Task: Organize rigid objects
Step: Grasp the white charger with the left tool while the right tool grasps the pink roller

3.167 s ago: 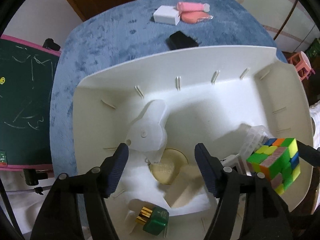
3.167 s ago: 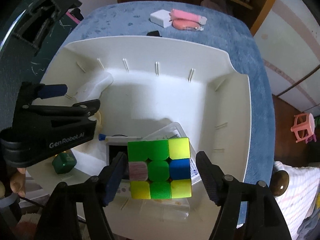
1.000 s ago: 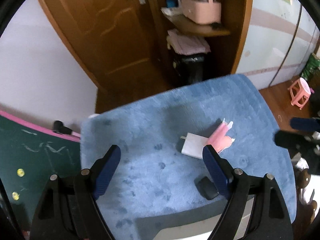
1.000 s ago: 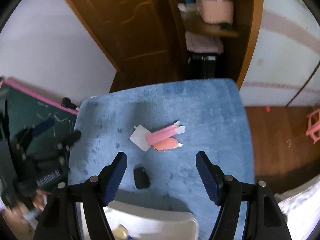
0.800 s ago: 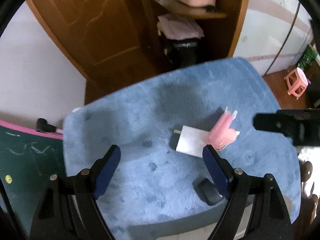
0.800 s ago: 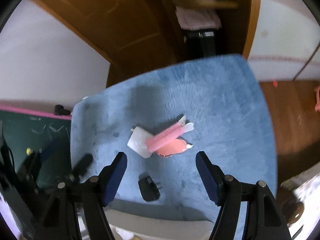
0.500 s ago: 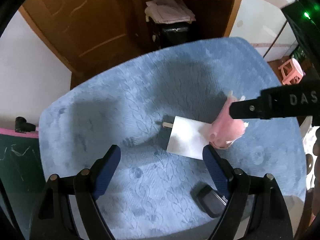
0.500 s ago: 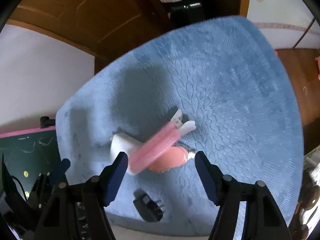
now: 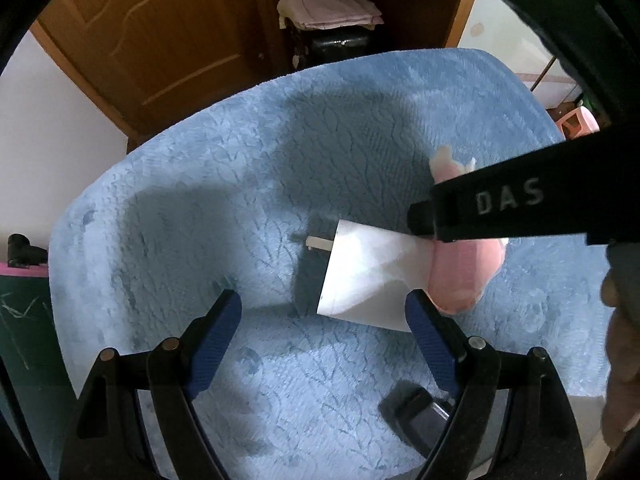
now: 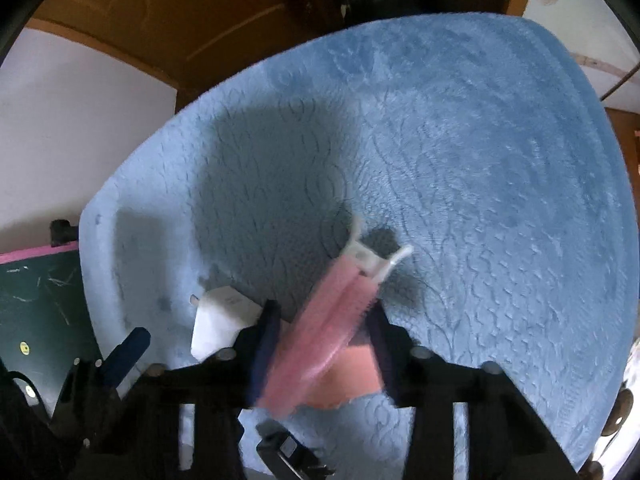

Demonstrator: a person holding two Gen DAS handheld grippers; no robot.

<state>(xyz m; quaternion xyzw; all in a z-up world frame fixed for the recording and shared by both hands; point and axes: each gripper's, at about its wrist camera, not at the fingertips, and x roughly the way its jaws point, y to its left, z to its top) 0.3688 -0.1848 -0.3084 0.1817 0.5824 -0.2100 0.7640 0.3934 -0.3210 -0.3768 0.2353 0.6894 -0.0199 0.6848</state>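
Right claw arm reads "DAS" — white lettering.

White charger on blue mat (pink clip alongside), beyond the spread left gripper.

We see a pink hair clip with a white hinge end lying slantwise on the blue cloth, over a salmon-pink piece. A white charger block touches it; a black plug lies nearby.

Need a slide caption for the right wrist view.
Right gripper closing around pink hair clip on blue mat, beside white charger.
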